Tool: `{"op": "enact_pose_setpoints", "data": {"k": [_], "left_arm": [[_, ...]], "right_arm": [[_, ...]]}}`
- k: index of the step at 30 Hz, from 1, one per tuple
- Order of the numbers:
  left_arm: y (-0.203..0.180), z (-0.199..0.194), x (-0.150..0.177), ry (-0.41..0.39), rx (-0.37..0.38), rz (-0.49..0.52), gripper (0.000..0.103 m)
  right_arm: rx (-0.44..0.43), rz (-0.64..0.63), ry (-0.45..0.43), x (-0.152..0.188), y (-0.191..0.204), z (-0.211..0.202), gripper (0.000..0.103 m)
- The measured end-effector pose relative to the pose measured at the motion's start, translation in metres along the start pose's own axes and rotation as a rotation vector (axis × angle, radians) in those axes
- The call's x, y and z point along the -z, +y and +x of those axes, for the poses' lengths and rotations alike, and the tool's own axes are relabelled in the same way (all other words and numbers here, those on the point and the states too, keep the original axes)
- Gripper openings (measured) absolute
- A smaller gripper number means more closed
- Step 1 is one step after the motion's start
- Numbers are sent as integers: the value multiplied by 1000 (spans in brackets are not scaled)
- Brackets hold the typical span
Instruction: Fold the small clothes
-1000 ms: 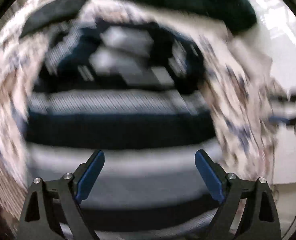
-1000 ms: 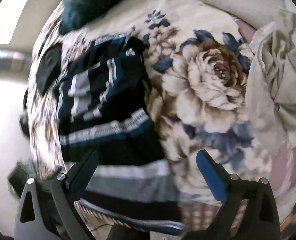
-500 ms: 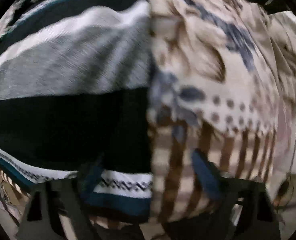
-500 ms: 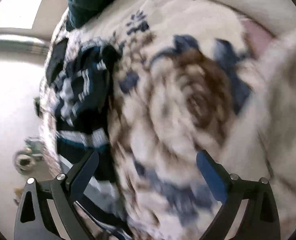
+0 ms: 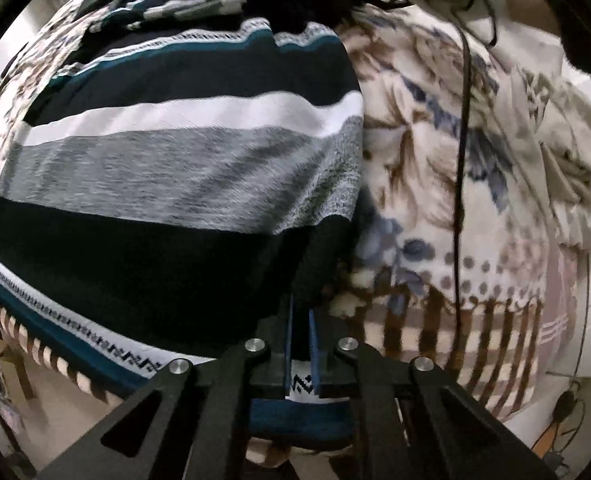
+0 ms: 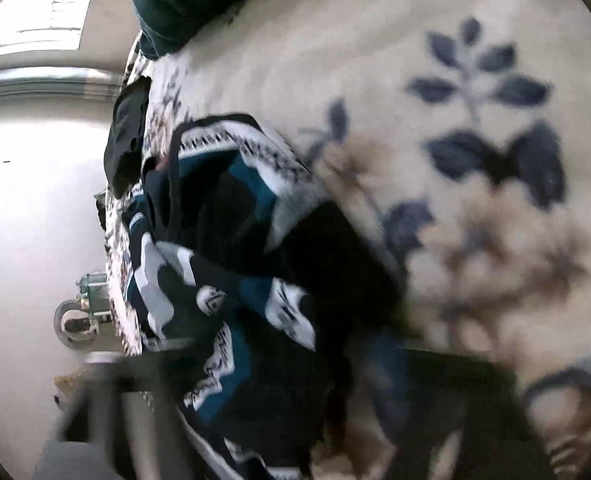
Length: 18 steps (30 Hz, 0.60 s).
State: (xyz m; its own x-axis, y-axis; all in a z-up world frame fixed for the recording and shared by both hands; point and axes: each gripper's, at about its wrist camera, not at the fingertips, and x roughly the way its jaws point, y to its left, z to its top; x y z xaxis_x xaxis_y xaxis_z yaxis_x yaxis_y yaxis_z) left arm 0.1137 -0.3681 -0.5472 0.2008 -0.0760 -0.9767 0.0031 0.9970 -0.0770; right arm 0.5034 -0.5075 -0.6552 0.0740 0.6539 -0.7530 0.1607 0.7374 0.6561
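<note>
A striped knit sweater (image 5: 183, 168) in navy, white, grey and teal lies spread on a floral blanket (image 5: 435, 184). My left gripper (image 5: 300, 320) is shut on the sweater's lower right hem corner; the patterned hem shows between its blue pads. In the right wrist view the sweater's bunched upper part (image 6: 239, 264) lies at the left centre. My right gripper (image 6: 379, 392) is heavily blurred at the bottom, low over the sweater's edge; its jaw state is unclear.
A dark teal cloth (image 6: 183, 4) lies at the blanket's far end. A small black garment (image 6: 127, 140) sits by the bed's left edge. A black cable (image 5: 461, 160) runs across the blanket. Beige clothing (image 5: 567, 148) lies at the right.
My left gripper came down to the hem corner and closed on it. My right gripper swung closer over the sweater's upper part and is blurred by motion.
</note>
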Motion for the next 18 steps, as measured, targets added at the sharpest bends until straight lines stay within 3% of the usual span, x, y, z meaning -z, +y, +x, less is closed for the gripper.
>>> {"op": "enact_pose_setpoints", "data": {"k": [6, 11, 18], "left_arm": [[24, -52, 3, -61, 21, -40, 4], [80, -97, -3, -131, 36, -156, 4], [167, -117, -12, -192, 84, -378, 4]], "right_arm": [[11, 2, -50, 6, 31, -30, 12], [51, -51, -69, 0, 84, -61, 12], [141, -155, -66, -19, 207, -52, 12]]}}
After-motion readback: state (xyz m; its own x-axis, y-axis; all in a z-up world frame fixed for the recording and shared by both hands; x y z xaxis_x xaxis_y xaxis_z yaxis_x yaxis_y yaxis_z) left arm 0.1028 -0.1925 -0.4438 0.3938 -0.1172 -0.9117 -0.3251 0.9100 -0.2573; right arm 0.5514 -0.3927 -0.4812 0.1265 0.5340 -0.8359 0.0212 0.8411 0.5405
